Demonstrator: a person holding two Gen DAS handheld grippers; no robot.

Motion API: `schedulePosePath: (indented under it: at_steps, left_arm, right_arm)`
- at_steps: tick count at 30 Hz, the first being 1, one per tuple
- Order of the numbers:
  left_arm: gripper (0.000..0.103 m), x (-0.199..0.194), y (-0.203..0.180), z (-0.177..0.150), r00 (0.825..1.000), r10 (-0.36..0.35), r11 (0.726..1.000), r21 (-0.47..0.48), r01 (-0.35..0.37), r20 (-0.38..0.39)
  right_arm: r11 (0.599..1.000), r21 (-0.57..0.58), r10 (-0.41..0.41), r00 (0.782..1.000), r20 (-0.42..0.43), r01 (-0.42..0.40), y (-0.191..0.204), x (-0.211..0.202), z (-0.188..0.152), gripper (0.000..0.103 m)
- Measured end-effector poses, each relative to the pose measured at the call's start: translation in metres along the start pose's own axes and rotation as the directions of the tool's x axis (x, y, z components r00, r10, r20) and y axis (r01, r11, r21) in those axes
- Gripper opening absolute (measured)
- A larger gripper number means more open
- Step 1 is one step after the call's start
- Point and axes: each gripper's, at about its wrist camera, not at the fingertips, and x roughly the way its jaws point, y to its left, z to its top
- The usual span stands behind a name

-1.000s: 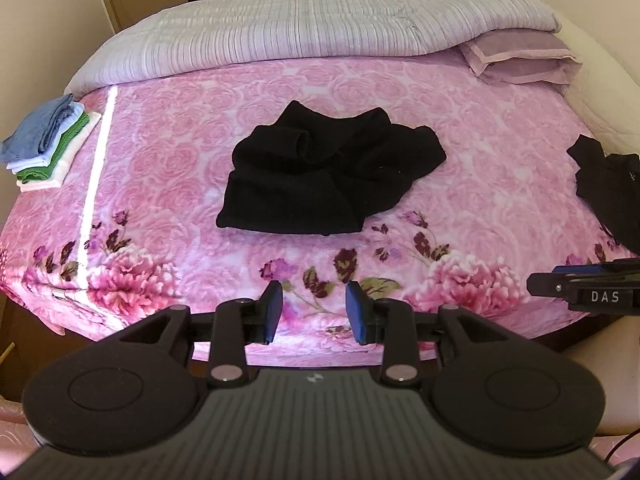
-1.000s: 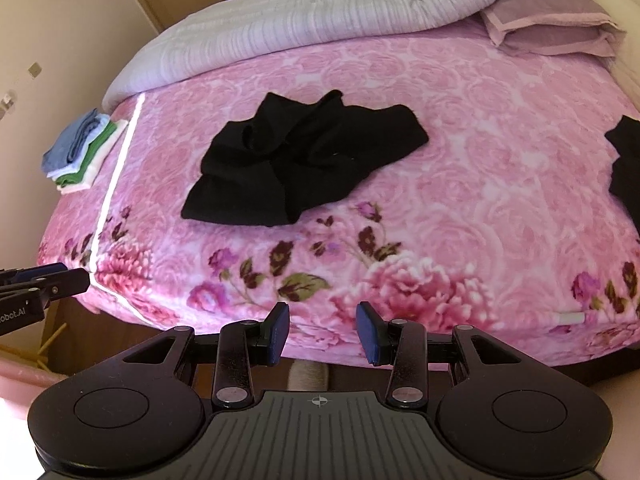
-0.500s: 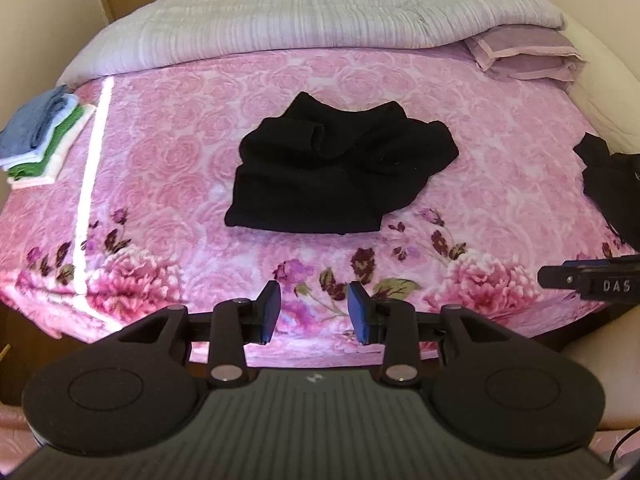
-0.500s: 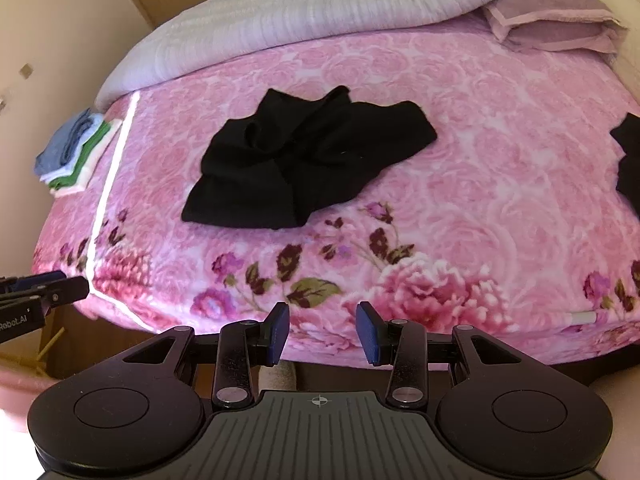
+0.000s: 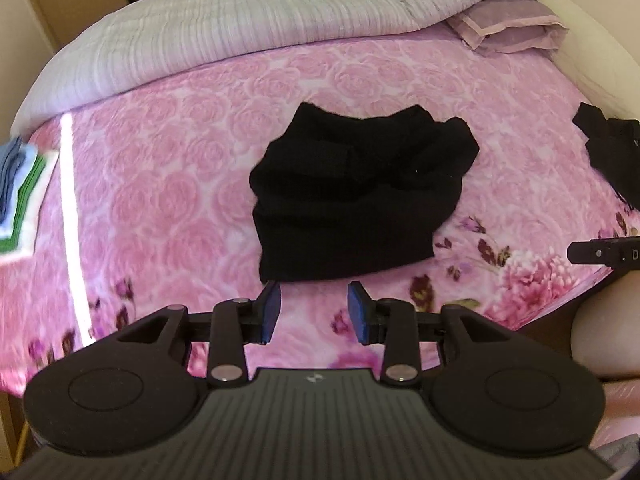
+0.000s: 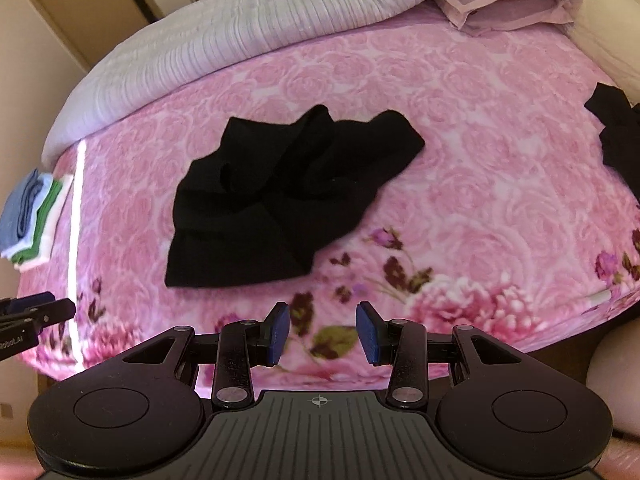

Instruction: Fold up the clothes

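A crumpled black garment [image 5: 360, 196] [image 6: 288, 196] lies in the middle of the pink floral bed. My left gripper [image 5: 314, 312] hangs open just short of its near hem, nothing between the blue pads. My right gripper [image 6: 322, 334] is open too, over the flower print near the bed's front edge, to the right of and below the garment. Each gripper's tip shows at the edge of the other's view: the right one [image 5: 604, 254], the left one [image 6: 36, 312].
A folded stack of blue, white and green clothes [image 5: 22, 196] [image 6: 34, 216] sits at the bed's left edge. Another black garment [image 5: 612, 156] [image 6: 618, 136] lies at the right edge. A grey quilt [image 5: 248, 28] and a mauve pillow [image 5: 508, 28] fill the far end.
Both grippers have moved forward over the bed toward the black garment, which now looks larger and closer. Neither has touched it.
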Motion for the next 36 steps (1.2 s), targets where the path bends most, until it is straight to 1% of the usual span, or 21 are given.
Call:
schedulePosePath:
  at_steps: [4, 9, 16, 19, 21, 24, 28, 31, 35, 36]
  left_arm:
    - [0.033, 0.013, 0.018, 0.014, 0.999, -0.044, 0.997, 0.056, 0.044, 0.002]
    - [0.033, 0.031, 0.035, 0.019, 0.996, -0.083, 0.992, 0.097, 0.085, -0.018]
    - [0.033, 0.049, 0.054, 0.014, 0.994, -0.101, 0.992, 0.074, 0.104, -0.053]
    - [0.034, 0.053, 0.055, 0.009, 0.992, -0.114, 0.991, 0.069, 0.118, -0.051]
    - [0.036, 0.057, 0.055, 0.005, 0.991, -0.127, 0.989, 0.075, 0.130, -0.046]
    - [0.038, 0.069, 0.052, -0.002, 0.990, -0.129, 0.989, 0.067, 0.132, -0.052]
    - [0.039, 0.090, 0.051, -0.012, 0.990, -0.122, 0.991, 0.038, 0.125, -0.076]
    - [0.040, 0.108, 0.048, -0.019, 0.991, -0.095, 0.995, 0.030, 0.099, -0.098]
    - [0.042, 0.134, 0.034, -0.028, 0.992, -0.058, 0.995, 0.072, 0.066, -0.109]
    - [0.042, 0.141, 0.028, -0.031, 0.993, -0.044, 0.994, 0.096, 0.054, -0.110]
  right_arm:
    - [0.999, 0.030, -0.038, 0.999, 0.015, 0.038, 0.022, 0.006, 0.006, 0.041]
    - [0.995, 0.066, -0.082, 0.997, 0.012, 0.081, 0.042, 0.019, 0.009, 0.041]
    - [0.990, 0.086, -0.111, 0.993, -0.028, 0.113, 0.052, 0.037, 0.004, 0.041]
    - [0.990, 0.084, -0.110, 0.993, -0.042, 0.113, 0.053, 0.046, 0.003, 0.041]
    - [0.990, 0.088, -0.109, 0.993, -0.048, 0.113, 0.054, 0.051, 0.002, 0.041]
    - [0.986, 0.115, -0.110, 0.992, -0.064, 0.117, 0.044, 0.062, 0.001, 0.041]
    - [0.977, 0.176, -0.105, 0.991, -0.085, 0.119, 0.021, 0.077, -0.002, 0.041]
    - [0.970, 0.215, -0.095, 0.989, -0.111, 0.117, -0.001, 0.091, -0.006, 0.041]
    - [0.958, 0.257, -0.088, 0.985, -0.150, 0.125, -0.029, 0.112, -0.008, 0.041]
    - [0.956, 0.265, -0.087, 0.983, -0.161, 0.128, -0.036, 0.117, -0.009, 0.041]
